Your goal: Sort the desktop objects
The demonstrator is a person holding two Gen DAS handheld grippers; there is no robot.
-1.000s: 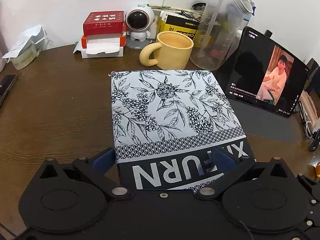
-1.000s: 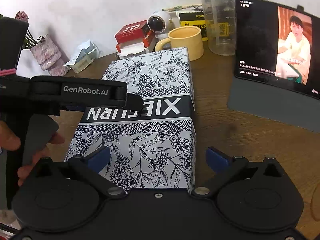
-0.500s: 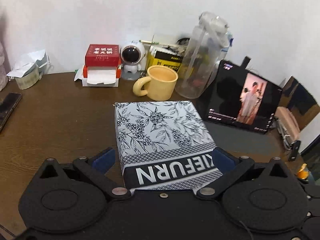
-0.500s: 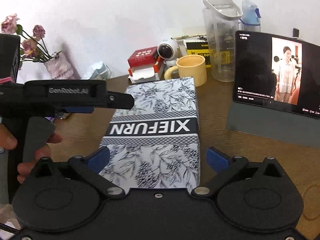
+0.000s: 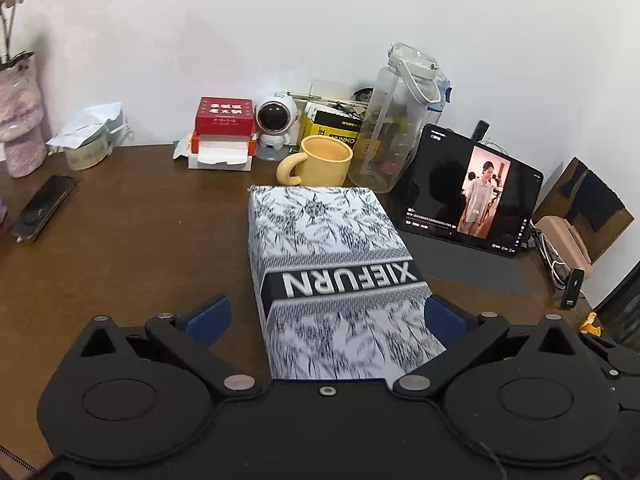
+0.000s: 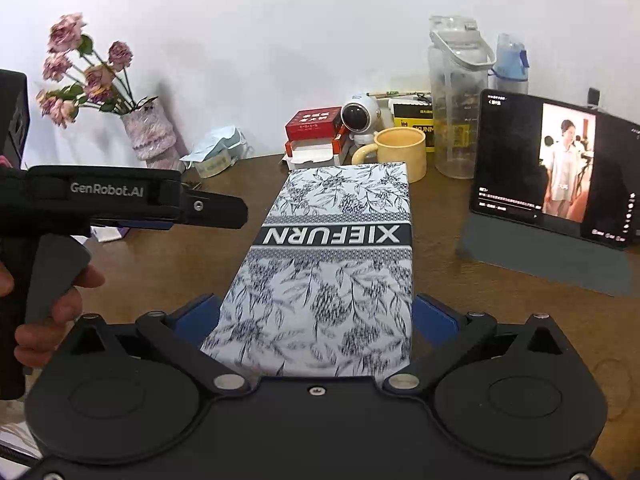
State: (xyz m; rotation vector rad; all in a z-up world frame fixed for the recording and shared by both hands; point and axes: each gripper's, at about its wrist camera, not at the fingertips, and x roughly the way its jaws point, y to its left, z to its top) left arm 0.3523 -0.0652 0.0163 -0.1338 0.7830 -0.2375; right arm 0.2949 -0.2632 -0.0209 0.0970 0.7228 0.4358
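**Patterned box on the desk, both tongs spread**

The box [image 5: 332, 264], black-and-white leaf print with a dark band reading XIEFURN, lies flat mid-desk [image 5: 132, 248], its far end just short of the yellow mug [image 5: 322, 162]. The left gripper [image 5: 326, 316] is spread wide: left pad clear of the box, right pad at its edge, contact unclear. The right gripper [image 6: 316, 316] straddles the near end, spread too, with both pads beside the box walls. A tablet [image 5: 468, 192] stands right; a bottle [image 5: 394, 120] stands behind the mug.
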